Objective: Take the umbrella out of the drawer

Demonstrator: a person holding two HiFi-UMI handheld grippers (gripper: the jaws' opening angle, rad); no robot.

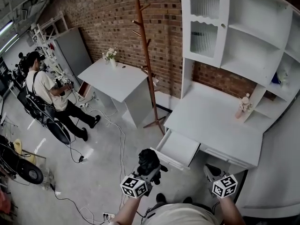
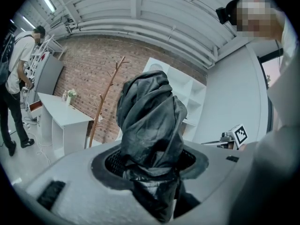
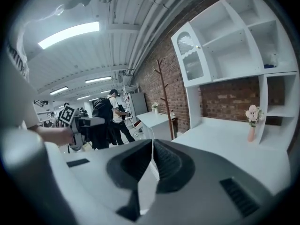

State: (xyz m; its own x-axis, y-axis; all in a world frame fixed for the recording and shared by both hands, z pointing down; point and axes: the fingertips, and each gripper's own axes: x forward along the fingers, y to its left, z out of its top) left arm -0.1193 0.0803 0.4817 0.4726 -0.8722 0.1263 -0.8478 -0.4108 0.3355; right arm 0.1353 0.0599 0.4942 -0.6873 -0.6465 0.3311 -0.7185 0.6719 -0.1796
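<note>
Umbrella (image 2: pixel 151 121): black, folded, a twisted bundle of crumpled, slightly glossy fabric, now clear of the drawer and held in the air in front of it.
Left gripper (image 1: pixel 147 171): mine, jaws clamped on the umbrella's lower end; they stand wide because the bundle is bulky.
Right gripper (image 3: pixel 151 161): mine, ribbed dark pads together with nothing between them, held aside and free.
Drawer (image 1: pixel 180 148): white, shallow, flat-bottomed, pulled out of the white desk (image 1: pixel 211 121). It looks empty, so I judge the lift-out done.

Black folded umbrella (image 2: pixel 151 121) centre frame, upright, clamped between left gripper (image 2: pixel 152 165) jaws. Coat rack (image 2: pixel 104 104), white table (image 2: pixel 63 118) left of it, brick wall (image 2: pixel 89 74) behind. Person (image 2: pixel 16 74) far left. Right gripper (image 2: pixel 236 137) at right.
</note>
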